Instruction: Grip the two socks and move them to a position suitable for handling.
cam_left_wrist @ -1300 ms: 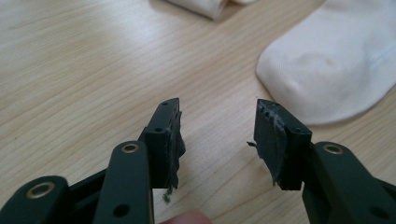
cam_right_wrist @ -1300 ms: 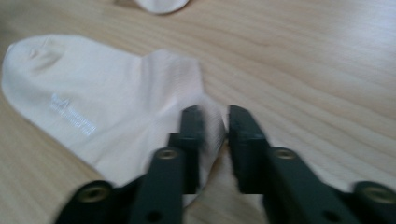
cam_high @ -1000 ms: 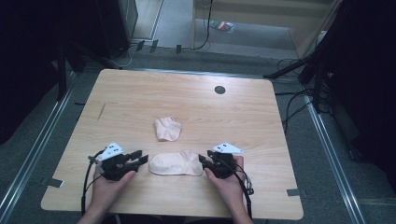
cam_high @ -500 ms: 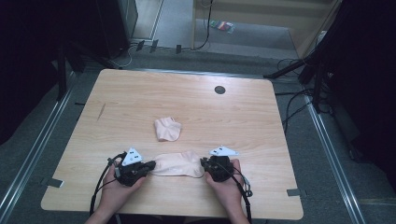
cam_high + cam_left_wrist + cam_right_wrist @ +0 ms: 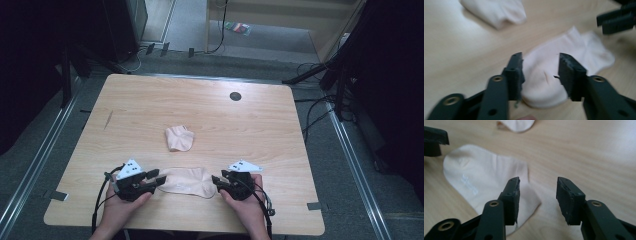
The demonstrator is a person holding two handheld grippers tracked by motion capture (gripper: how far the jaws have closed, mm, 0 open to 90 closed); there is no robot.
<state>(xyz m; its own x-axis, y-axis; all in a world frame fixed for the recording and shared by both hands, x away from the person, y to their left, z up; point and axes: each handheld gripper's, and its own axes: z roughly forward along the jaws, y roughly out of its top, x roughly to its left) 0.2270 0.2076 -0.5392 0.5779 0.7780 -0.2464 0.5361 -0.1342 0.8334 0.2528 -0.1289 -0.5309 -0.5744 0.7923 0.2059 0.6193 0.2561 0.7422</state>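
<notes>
The flat sock point(image 5: 189, 181) is laid out near the front edge of the table point(image 5: 260, 130), between the two grippers; its one end is seen between the parted jaws of the left gripper point(image 5: 540, 72), unpinched, and its other end lies under one jaw of the right gripper point(image 5: 537, 192), whose gap is over bare wood. Both pairs of jaws have just been opening, and both are released, nothing being grasped. In the high view the left gripper point(image 5: 159, 180) and right gripper point(image 5: 216, 181) are pointed inward at the sock's ends, each carried in a hand. A second sock point(image 5: 179, 138), crumpled, is set farther back, apart from the first; a dark round hole point(image 5: 235, 96) is seen near the far edge.
</notes>
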